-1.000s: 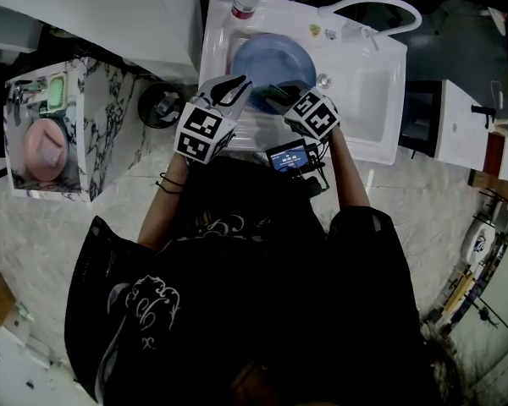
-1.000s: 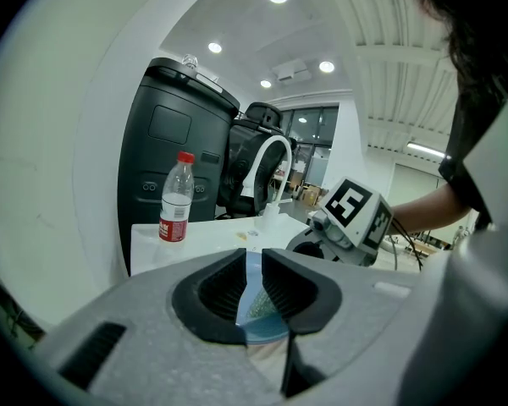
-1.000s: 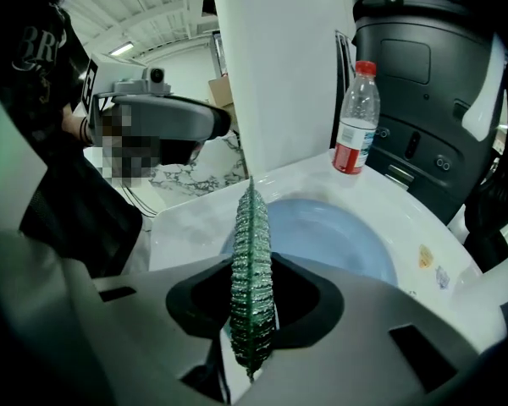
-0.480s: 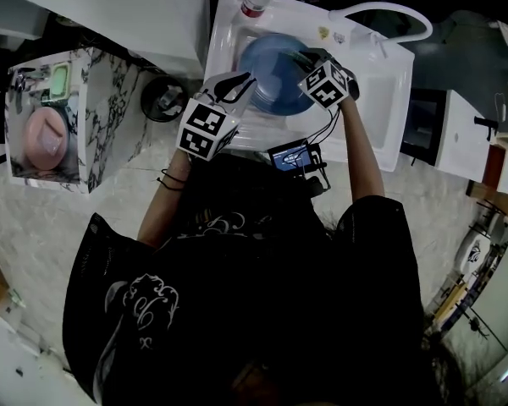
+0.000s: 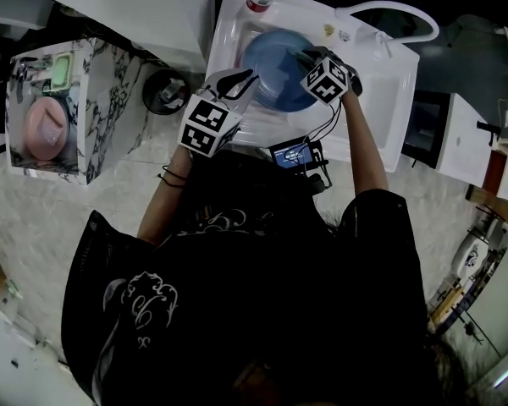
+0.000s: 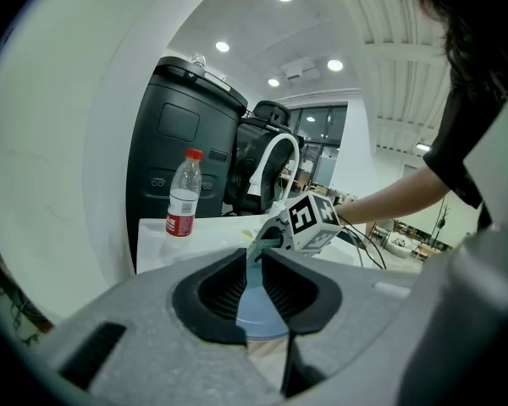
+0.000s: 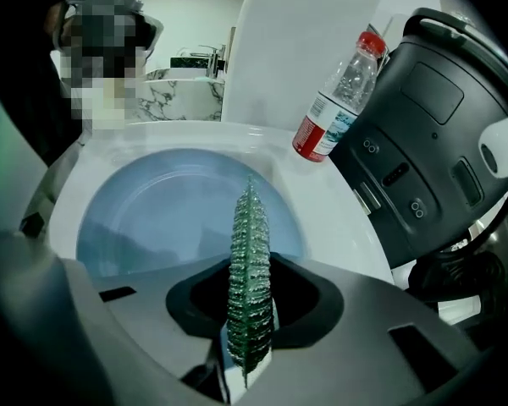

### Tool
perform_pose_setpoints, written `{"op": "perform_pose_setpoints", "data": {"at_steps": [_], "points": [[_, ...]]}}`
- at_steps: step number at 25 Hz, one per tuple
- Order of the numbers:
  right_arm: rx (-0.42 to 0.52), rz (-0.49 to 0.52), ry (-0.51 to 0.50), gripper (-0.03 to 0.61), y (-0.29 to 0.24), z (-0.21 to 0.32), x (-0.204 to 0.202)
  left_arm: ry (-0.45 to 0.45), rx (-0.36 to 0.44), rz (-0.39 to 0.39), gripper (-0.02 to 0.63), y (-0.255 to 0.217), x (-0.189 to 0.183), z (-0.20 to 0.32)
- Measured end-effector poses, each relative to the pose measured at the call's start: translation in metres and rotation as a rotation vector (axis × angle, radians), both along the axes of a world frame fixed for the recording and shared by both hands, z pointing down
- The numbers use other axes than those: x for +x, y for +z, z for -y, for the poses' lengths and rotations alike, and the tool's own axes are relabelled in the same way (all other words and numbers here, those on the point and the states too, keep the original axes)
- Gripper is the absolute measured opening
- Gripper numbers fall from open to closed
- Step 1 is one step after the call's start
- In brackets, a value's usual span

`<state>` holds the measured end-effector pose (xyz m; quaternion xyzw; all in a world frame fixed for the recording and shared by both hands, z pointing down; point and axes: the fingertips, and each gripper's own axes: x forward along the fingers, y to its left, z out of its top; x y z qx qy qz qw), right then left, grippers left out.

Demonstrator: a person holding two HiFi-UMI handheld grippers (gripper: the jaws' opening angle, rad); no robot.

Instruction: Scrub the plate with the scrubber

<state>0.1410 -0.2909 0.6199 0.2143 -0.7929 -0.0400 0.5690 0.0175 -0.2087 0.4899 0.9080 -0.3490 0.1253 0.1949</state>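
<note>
Jaws of left gripper (image 6: 254, 258) clenched on blue plate (image 6: 259, 313) rim, right gripper (image 7: 251, 260) pinching green scrubber (image 7: 248, 218)

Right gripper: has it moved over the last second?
Yes. The right gripper, shut on the scrubber, went from the sink's near rim out over the plate's right side.

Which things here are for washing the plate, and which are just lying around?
For the job:
round blue plate, held by the left gripper
green knobbly scrubber, held by the right gripper
white sink

Just lying about:
clear plastic bottle with red cap
pink round object on the marble-patterned stand
</note>
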Motion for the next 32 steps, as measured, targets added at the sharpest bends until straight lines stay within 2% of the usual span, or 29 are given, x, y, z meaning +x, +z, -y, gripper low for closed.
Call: {"op": "perform_pose_setpoints", "data": {"at_steps": [7,17,21,28,32], "points": [[-0.061,0.087,0.123,0.091,-0.006,-0.027,0.007,0.022,-0.001,0.016,0.064,0.005,0.006,-0.004],[-0.151,0.185,0.233,0.091,-0.018,-0.084,0.000,0.031,-0.001,0.007,0.064,0.001,0.017,-0.005],[-0.206,0.240,0.227,0.091,-0.022,-0.107,-0.019,0.053,-0.006,0.028,0.064,0.009,0.020,-0.010],[-0.286,0.338,0.173,0.091,-0.023,-0.127,-0.060,0.040,-0.004,0.024,0.064,0.006,0.024,-0.011],[-0.293,0.358,0.149,0.091,-0.023,-0.129,-0.081,0.026,-0.001,0.026,0.064,0.005,0.021,-0.012]]}}
